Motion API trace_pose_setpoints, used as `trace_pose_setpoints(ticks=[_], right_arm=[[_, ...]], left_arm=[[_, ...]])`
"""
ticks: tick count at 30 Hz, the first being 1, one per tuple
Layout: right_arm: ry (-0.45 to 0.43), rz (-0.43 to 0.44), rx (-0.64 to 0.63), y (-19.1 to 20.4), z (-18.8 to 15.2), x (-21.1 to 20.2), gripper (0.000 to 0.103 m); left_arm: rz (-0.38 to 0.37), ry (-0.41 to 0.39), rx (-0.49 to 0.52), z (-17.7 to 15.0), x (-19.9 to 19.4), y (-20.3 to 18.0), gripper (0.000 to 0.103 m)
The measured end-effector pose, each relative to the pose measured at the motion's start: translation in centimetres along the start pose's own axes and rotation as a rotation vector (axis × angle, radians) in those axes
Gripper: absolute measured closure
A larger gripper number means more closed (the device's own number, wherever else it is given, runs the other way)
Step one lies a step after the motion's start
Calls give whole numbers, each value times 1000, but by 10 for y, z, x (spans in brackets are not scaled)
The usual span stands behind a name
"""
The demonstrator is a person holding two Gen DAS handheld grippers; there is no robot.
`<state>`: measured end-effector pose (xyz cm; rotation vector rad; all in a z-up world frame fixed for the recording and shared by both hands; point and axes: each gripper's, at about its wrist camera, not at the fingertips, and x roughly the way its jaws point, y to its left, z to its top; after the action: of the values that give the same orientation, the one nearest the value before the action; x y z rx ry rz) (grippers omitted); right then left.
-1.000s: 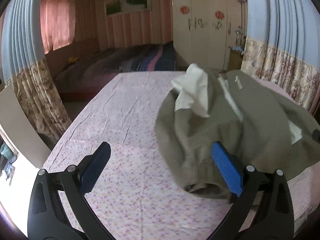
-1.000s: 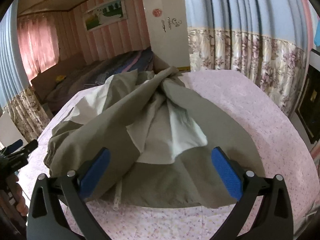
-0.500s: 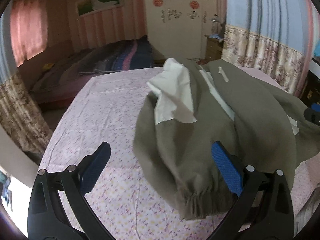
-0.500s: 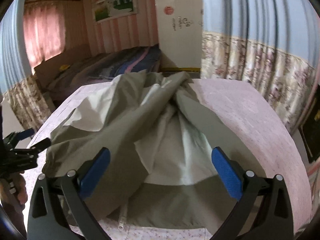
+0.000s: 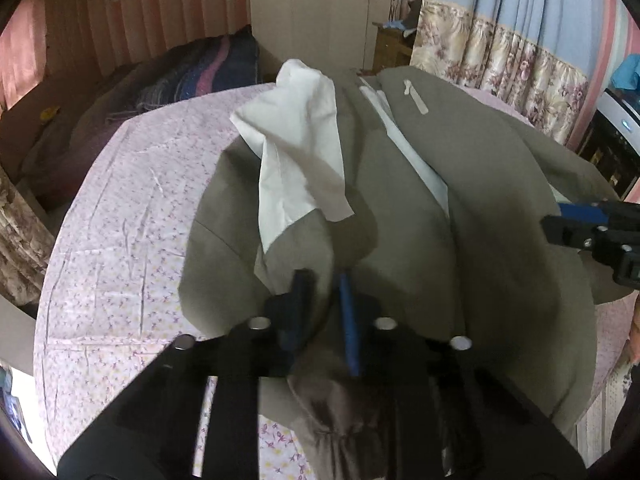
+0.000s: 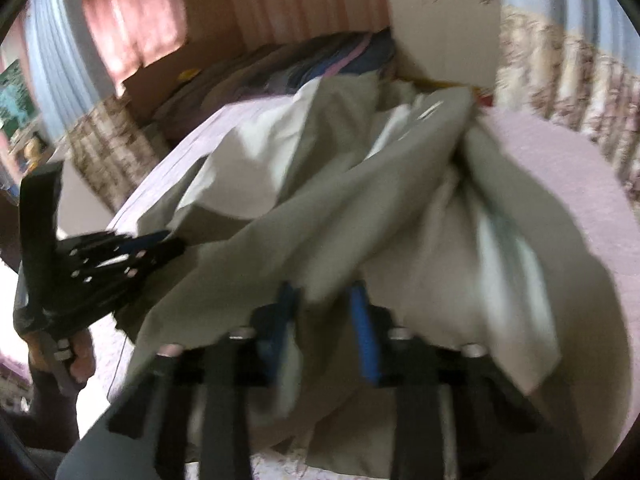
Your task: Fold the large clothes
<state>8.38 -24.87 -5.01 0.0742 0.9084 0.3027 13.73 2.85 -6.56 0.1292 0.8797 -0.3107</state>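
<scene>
Olive cloth fills both wrist views — a large jacket lies crumpled on the flowered sheet of a bed, its white lining turned out in a loose flap near the middle. The left gripper is closing on the near edge of the jacket, beside a gathered cuff; its blue pads stand narrow with a fold of fabric between them and seem to pinch it already. The right gripper is closing too, on the other side of the near hem, cloth bunched between its pads, though that view is blurred and I cannot tell how firm the hold is. Each tool shows in the other's picture, well apart along the garment.

The step in hand looks like the first grasp — taking two points on the near edge so the heap can be opened out. Next, I judge, both holds must be secure before any lift; then the hands should rise and spread together to shake the jacket flat, with the lining tucked back inside. Thin slippery cloth may slide out of a shallow pinch.
</scene>
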Motion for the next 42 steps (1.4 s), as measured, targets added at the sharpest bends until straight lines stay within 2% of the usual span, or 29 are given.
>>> trace_pose_setpoints(ticks=[2,5,7,8,9,13,17,20,23,26,27,28,29,30,31,32,33,35,38,39,40,42], right_arm=[[11,-13,-53,7,0,6,98],[-23,-78,-138,16,-1,2,102],[-63,-185,-195,15,3,-6,103],[-82,-266,-232,12,5,-15,103],[-88,-301,-243,8,7,-19,103],[-156,-563,-299,-22,22,-58,103],[-241,-950,-353,-66,52,-100,103],[-217,-1162,-360,-112,77,-110,103],[-123,-1284,-298,-181,103,-101,103],[-16,-1364,-209,-254,119,-77,102],[16,-1372,-176,-283,118,-68,101],[36,-1367,-161,-299,116,-61,95],[65,-1339,-113,-312,109,-58,81],[57,-1283,-52,-315,103,-61,68],[10,-1211,4,-313,94,-68,35],[-46,-1157,48,-307,87,-76,16],[-103,-1113,86,-297,72,-86,16],[-138,-1022,130,-285,50,-94,16],[-166,-697,228,-259,12,-100,16],[-154,-604,251,-255,-1,-90,16],[-136,-506,269,-244,-13,-83,16],[-114,-371,298,-229,-32,-70,16]], left_arm=[[1,11,7,3,4,-2,95],[35,12,24,5,6,-7,98],[80,6,43,7,3,-8,99],[97,4,49,8,1,-8,99],[112,3,50,9,-2,-6,99],[210,-21,55,19,-17,9,99],[407,-60,35,42,-31,48,100],[543,-50,-6,60,-30,91,101],[705,12,-36,78,-3,145,101],[763,89,-108,93,29,196,100],[769,103,-142,96,37,209,99],[759,103,-174,97,41,218,97],[746,101,-201,97,41,222,86],[741,94,-217,96,39,222,72],[732,70,-231,92,32,218,56],[722,40,-237,88,23,212,17],[720,2,-243,84,14,207,3],[686,-48,-268,70,-7,195,3],[514,-89,-316,46,-30,173,3],[439,-91,-308,40,-32,155,3],[397,-90,-297,37,-31,144,3],[299,-80,-274,32,-24,118,3]])
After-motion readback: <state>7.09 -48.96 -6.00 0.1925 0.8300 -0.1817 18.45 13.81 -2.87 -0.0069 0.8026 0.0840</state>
